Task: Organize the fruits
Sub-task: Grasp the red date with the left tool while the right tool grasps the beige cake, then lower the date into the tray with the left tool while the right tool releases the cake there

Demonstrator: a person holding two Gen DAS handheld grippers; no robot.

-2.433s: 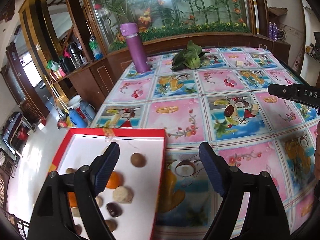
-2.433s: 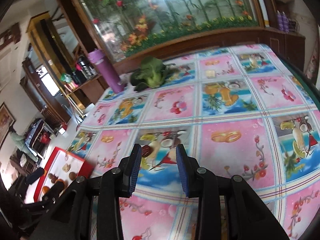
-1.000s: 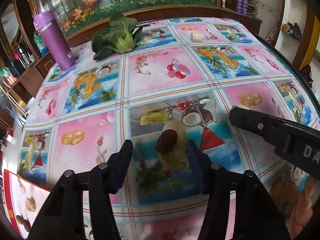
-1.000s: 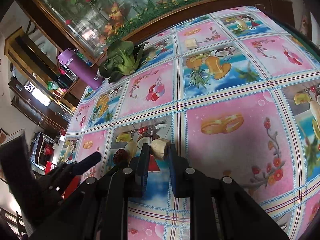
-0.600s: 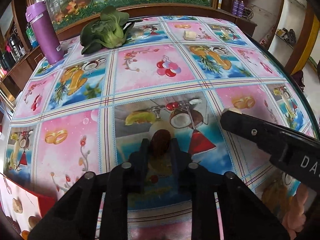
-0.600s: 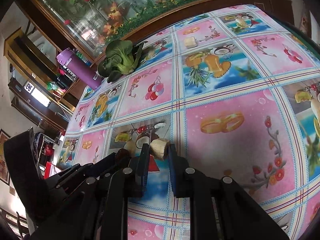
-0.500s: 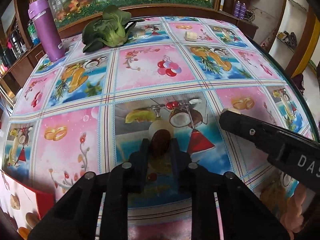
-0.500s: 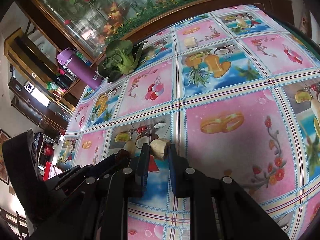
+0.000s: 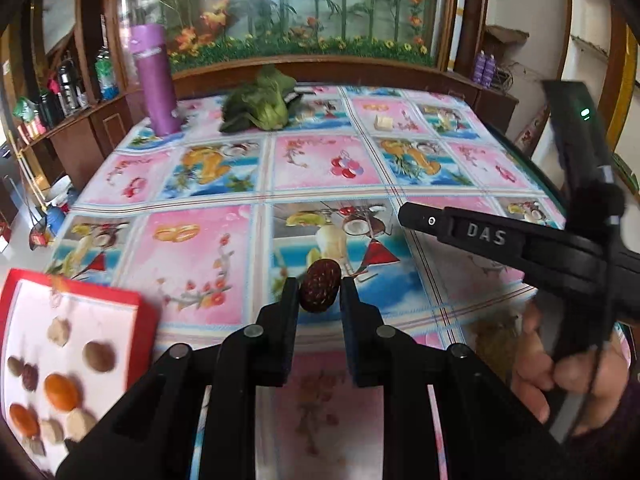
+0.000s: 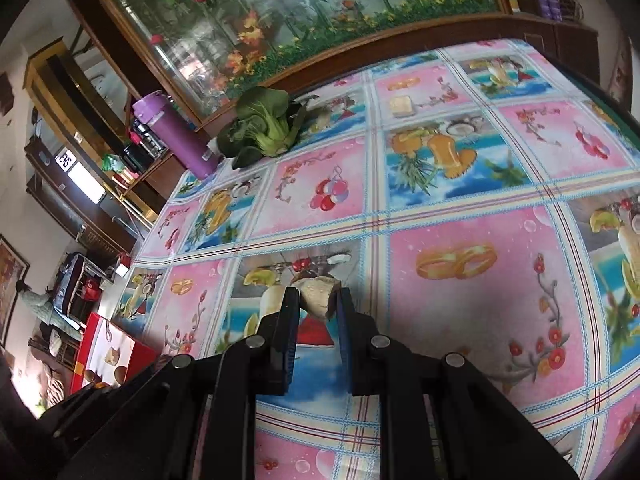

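Left gripper (image 9: 320, 286) clamped on a dark red fruit (image 9: 320, 286) above the tablecloth (image 9: 200, 248), right gripper (image 10: 316, 300) pinching a pale fruit chunk (image 10: 317, 295), its underside hidden, red tray (image 9: 72, 292) at eight o'clock, cut off by the frame, fruits blurred

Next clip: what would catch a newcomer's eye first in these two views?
Probably the loud fruit-print tablecloth, then the fruit clamped in each tool: a dark red bumpy fruit in the left gripper and a pale beige piece in the right gripper. At the table's left edge sits a red-rimmed tray of small fruits.
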